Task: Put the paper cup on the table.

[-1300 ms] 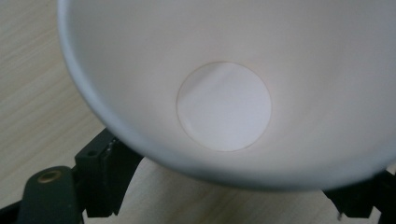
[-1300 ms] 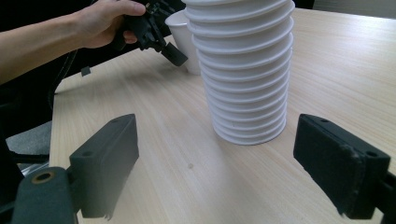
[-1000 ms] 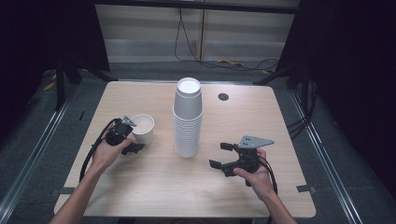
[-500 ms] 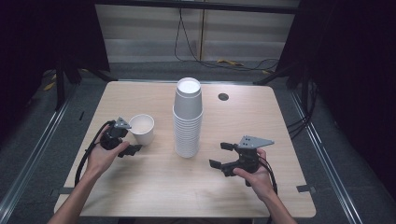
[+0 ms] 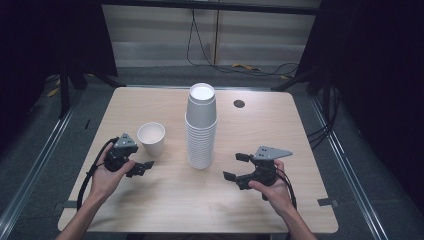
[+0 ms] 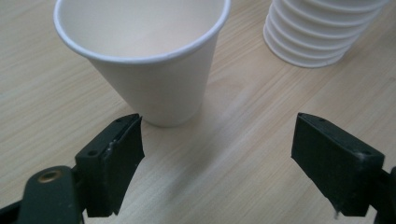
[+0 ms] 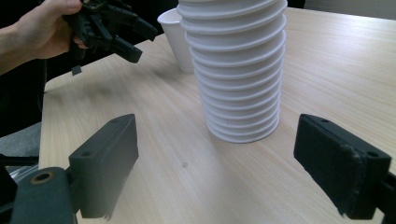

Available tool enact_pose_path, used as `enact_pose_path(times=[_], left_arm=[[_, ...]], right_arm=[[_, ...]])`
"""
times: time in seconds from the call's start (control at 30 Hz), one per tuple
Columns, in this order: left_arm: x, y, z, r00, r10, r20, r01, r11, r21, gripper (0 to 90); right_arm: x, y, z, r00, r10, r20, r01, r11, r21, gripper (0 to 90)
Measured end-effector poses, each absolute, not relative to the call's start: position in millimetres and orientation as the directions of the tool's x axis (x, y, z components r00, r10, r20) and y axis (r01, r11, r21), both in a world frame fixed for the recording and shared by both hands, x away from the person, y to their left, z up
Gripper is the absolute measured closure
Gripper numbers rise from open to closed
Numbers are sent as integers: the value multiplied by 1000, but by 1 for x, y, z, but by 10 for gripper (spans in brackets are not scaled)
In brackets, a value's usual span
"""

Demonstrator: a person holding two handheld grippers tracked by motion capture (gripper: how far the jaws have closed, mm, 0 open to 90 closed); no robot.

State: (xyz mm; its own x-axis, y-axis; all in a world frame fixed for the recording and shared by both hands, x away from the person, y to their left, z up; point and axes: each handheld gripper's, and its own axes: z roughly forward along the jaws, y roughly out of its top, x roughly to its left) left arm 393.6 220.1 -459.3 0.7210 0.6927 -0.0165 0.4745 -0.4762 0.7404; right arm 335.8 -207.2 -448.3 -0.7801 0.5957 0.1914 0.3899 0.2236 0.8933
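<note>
A single white paper cup [image 5: 151, 139] stands upright on the wooden table [image 5: 165, 205], left of a tall stack of white paper cups [image 5: 201, 130]. My left gripper [image 5: 142, 159] sits just short of the single cup, toward the near-left. In the left gripper view its jaws stand wide apart with nothing between them, and the cup [image 6: 149, 70] is just beyond the left jaw. My right gripper [image 5: 232, 166] rests open to the right of the stack, pointing at it. In the right gripper view the stack [image 7: 238, 70] rises ahead of the jaws, well clear of them.
A small dark round grommet [image 5: 239, 103] is set in the table behind the stack. Bare tabletop lies in front of both grippers and along the near edge. Cables run over the grey floor beyond the far edge. The left gripper [image 7: 126, 37] shows far off in the right gripper view.
My left gripper has drawn back from the single cup toward the near-left; the cup stays standing where it was. The right gripper has not moved.
</note>
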Motion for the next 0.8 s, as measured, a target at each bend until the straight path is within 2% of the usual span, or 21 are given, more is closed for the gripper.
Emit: enact_pose_path(times=[0.07,0.3,0.43,0.53,0.63,0.7,0.8], left_arm=[[387,219,-460,725,687,-47,466,-438,769,170],[371,220,-466,720,693,-38,428,-401,810,164],[363,218,-465,725,681,-102,441,-345,829,164],[355,213,-466,739,667,-93,413,-340,844,164],[348,205,-468,738,674,-29,367,-365,855,164],[344,201,-469,752,656,-68,374,-339,863,164],[337,193,-471,773,630,-73,362,-343,866,164]], right_arm=[[335,-208,-448,-775,603,188,390,222,894,138],[333,-208,-450,-766,617,179,391,227,892,138],[331,-208,-450,-763,621,178,395,230,890,138],[329,-208,-451,-758,628,175,397,232,888,138],[327,-211,-450,-756,633,167,395,237,888,138],[327,-213,-450,-752,637,169,396,232,888,138],[325,-214,-451,-747,643,168,401,235,885,137]])
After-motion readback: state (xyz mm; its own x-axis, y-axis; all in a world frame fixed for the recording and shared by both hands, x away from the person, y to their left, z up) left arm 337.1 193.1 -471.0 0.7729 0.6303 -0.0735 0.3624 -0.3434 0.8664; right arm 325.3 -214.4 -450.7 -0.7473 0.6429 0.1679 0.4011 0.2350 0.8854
